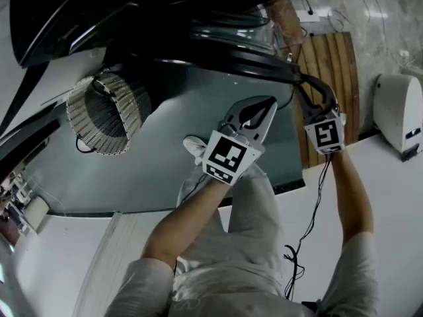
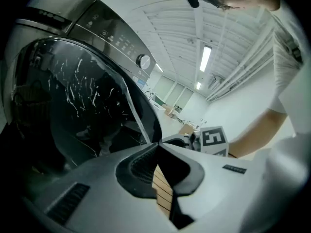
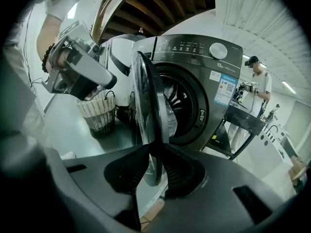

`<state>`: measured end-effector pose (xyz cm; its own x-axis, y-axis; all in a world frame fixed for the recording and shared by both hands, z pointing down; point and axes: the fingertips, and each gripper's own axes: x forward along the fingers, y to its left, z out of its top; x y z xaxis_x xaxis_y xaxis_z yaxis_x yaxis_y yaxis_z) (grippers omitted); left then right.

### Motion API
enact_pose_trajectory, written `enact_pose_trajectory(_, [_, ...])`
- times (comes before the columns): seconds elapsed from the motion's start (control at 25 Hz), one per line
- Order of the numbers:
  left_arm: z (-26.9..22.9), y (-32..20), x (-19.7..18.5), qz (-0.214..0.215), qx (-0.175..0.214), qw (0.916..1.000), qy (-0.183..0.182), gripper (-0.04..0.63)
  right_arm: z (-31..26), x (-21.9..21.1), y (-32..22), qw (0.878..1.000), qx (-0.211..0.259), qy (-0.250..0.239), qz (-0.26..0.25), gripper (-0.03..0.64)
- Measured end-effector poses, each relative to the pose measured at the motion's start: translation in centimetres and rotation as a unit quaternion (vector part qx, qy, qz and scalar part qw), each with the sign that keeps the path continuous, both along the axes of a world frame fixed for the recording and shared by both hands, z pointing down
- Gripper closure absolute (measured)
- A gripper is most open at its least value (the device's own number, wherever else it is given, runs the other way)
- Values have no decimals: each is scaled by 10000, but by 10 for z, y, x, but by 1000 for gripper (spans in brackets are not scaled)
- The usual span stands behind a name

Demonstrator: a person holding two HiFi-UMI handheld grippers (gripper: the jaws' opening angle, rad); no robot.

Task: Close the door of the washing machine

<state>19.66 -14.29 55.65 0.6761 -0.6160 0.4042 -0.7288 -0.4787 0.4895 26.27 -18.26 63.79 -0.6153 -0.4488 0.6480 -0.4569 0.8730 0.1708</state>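
Plainly one open door (image 3: pixel 146 91); one wicker basket (image 1: pixel 106 114)

The washing machine (image 3: pixel 192 57) is dark grey, its door (image 3: pixel 144 91) dark glass with a black rim. The basket (image 3: pixel 97 111) is woven in white and dark stripes; the left tongs (image 2: pixel 158 144) are light grey, the right tongs (image 3: pixel 150 148) dark grey.

Head view looks steeply down; L/R gripper views sit close, both facing washer door (image 3: pixel 148 96).
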Motion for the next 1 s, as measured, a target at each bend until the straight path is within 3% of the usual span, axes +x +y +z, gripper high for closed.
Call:
enact_pose_trajectory(0.16, [5,-6,3,78,-8,9999,-66,592,0,0,-24,9997,2,53,-232,517])
enact_pose_trajectory(0.48, [15,-11,5,-5,-111,9999,-75,592,-2,1,-73,9998,142,-31,131,512])
enact_pose_trajectory(1.0, [27,-11,-18,-221,-81,9996,-121,592,0,-11,-154,9978,641,152,33,508])
